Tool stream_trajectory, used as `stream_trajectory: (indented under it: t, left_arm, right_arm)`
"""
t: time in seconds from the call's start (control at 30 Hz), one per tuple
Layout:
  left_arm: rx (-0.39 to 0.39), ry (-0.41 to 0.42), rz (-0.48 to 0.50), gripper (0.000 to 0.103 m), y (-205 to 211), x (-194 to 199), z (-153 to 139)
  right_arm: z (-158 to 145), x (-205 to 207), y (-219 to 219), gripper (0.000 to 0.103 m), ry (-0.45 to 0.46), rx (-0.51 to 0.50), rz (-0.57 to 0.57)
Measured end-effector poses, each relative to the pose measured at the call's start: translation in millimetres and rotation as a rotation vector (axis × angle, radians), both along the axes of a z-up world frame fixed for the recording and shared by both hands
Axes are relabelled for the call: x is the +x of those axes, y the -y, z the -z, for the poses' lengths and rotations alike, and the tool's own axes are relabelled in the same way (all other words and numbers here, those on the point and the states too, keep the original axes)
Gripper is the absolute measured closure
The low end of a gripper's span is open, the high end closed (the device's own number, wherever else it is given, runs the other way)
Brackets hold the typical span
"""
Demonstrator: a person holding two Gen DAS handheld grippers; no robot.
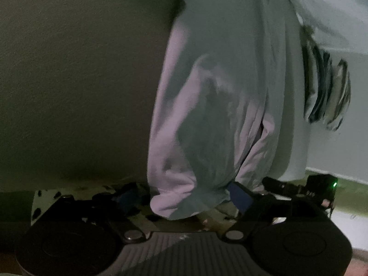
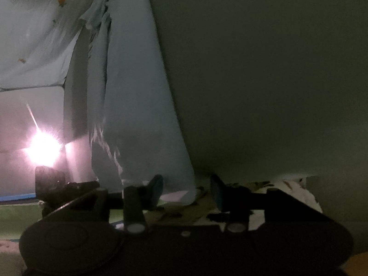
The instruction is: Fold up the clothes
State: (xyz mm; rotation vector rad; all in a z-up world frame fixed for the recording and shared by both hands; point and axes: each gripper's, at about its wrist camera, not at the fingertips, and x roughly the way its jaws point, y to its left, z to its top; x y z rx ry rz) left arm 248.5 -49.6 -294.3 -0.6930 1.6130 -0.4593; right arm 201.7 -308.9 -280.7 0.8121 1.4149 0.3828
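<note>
Nearest the lens in the left wrist view we see the left gripper (image 1: 186,197), its black ribbed body across the bottom and its jaws spread wide. The blue pad of one finger (image 1: 240,196) shows on the right; the opposite finger is lost in shadow. A bunched end of the pale garment (image 1: 214,105) hangs down between the jaws, lilac-tinted where light hits it. We cannot tell for sure whether either pad presses on the cloth; it looks loose. Beyond that, the garment runs up and away as a long fold over a dull olive surface (image 1: 76,87). Off to the right lies a dark striped cloth (image 1: 326,92), partly tucked under the pale fabric.

In the right wrist view the right gripper (image 2: 186,189) sits at about half spread. The lower edge of the same pale garment (image 2: 138,115) drops into the gap near the left-hand finger, with clear space to the other; no grip visible. Farther back, a bright lamp glare (image 2: 43,147) flares at left. Above it stretches a light sheet with small orange marks (image 2: 34,34). The view is dim throughout.
</note>
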Motion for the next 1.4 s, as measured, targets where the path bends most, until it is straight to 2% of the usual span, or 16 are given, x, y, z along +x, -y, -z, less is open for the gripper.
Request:
stream_trajectory:
  t: [0.17, 0.23, 0.27, 0.33, 0.37, 0.4, 0.43, 0.5, 0.6, 0.73, 0.9, 1.07, 1.17, 1.4]
  left_arm:
    - [0.069, 0.009, 0.112, 0.018, 22, 6, 0]
    - [0.107, -0.012, 0.12, 0.034, 29, 8, 3]
    - [0.125, -0.023, 0.114, 0.047, 33, 8, 4]
    - [0.157, -0.034, 0.111, 0.049, 38, 9, 4]
    - [0.168, -0.041, 0.114, 0.054, 39, 10, 2]
    - [0.166, -0.054, 0.104, 0.062, 37, 10, 0]
    - [0.161, -0.068, 0.09, 0.067, 35, 10, -3]
    - [0.107, -0.108, 0.033, 0.075, 24, 9, -6]
    - [-0.03, -0.189, -0.093, 0.08, 5, 8, -11]
    - [-0.137, -0.2, -0.19, 0.082, -11, 12, -26]
    - [-0.289, -0.231, -0.395, 0.083, -32, 26, -35]
    - [-0.382, -0.131, -0.526, 0.084, -56, 58, -54]
    - [-0.391, -0.054, -0.548, 0.085, -53, 82, -67]
    - [-0.362, 0.023, -0.55, 0.087, -52, 139, -69]
  right_arm:
    - [6, 10, -10, 0.055, -0.024, 0.012, -0.048]
    - [11, 12, -11, 0.055, -0.045, 0.018, -0.05]
    - [13, 14, -13, 0.057, -0.053, 0.016, -0.05]
    - [11, 15, -16, 0.06, -0.053, 0.002, -0.059]
    - [7, 16, -20, 0.07, -0.04, -0.008, -0.079]
    - [3, 16, -24, 0.085, -0.026, -0.018, -0.1]
    - [-3, 16, -27, 0.091, -0.009, -0.019, -0.118]
    - [-15, 15, -26, 0.094, 0.02, 0.031, -0.121]
    - [-31, 16, -22, 0.095, 0.053, 0.122, -0.102]
    - [-44, 24, -18, 0.095, 0.073, 0.211, -0.058]
    - [-55, 42, -18, 0.095, 0.095, 0.295, 0.046]
    - [-70, 74, -18, 0.095, 0.179, 0.334, 0.112]
    - [-83, 90, -5, 0.095, 0.229, 0.324, 0.125]
    - [-82, 147, 2, 0.095, 0.262, 0.286, 0.21]
